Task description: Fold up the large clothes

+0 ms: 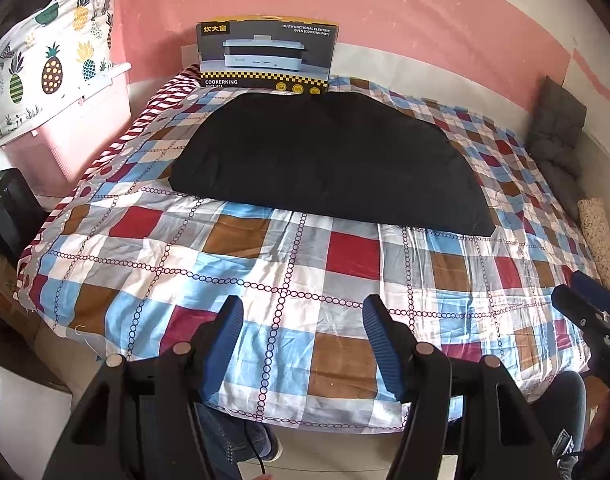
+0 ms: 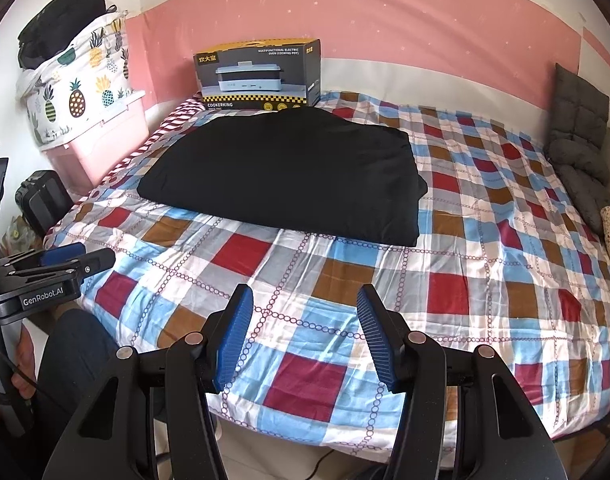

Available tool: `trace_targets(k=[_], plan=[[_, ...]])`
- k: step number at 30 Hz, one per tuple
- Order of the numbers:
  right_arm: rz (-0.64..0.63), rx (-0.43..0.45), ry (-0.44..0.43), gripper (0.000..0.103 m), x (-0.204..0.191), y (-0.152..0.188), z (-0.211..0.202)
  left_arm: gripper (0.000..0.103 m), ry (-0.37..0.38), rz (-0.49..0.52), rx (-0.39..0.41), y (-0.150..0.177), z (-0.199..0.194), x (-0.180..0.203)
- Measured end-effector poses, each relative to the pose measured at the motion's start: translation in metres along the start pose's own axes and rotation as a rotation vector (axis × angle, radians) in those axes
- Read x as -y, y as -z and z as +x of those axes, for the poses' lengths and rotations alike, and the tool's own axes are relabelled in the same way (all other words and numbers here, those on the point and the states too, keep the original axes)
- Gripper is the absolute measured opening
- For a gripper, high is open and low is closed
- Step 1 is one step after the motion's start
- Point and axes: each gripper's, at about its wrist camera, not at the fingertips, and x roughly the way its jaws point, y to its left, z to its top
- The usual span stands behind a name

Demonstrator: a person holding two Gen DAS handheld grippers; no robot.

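Note:
A black garment [image 1: 325,160] lies folded into a flat rectangle on the far half of the checked bedspread [image 1: 265,272]; it also shows in the right wrist view [image 2: 289,176]. My left gripper [image 1: 301,316] is open and empty above the near edge of the bed, well short of the garment. My right gripper [image 2: 305,304] is open and empty, also above the near edge. The right gripper shows at the right edge of the left wrist view [image 1: 585,304], and the left gripper shows at the left of the right wrist view [image 2: 73,260].
A cooker box [image 1: 267,56] stands against the pink wall behind the garment. A pink bin [image 1: 77,128] with a pineapple-print bundle [image 1: 49,52] is at the left. A grey cushion [image 2: 577,136] sits at the bed's right side. The person's legs [image 2: 73,360] are below the bed edge.

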Motion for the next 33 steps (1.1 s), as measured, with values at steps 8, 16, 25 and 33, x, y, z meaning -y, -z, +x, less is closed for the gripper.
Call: trace_targets(k=[8,16,25,33], plan=[[-0.002,-0.008,-0.002,0.055,-0.0023,0.0,0.0032,0.064,0.001,0.002,-0.001,0.0005,0.0016,0.0009],[-0.003,-0.007,-0.001,0.055,-0.0035,0.0002,0.0034,0.064,0.006,0.006,0.001,-0.0001,0.0013,0.0013],[-0.004,-0.008,-0.003,0.055,-0.0035,0.0006,0.004,0.064,0.004,0.009,0.003,-0.0005,0.0007,0.0015],[-0.003,-0.008,-0.004,0.055,-0.0032,0.0007,0.0037,0.064,0.003,0.007,0.002,0.0003,-0.0001,0.0019]])
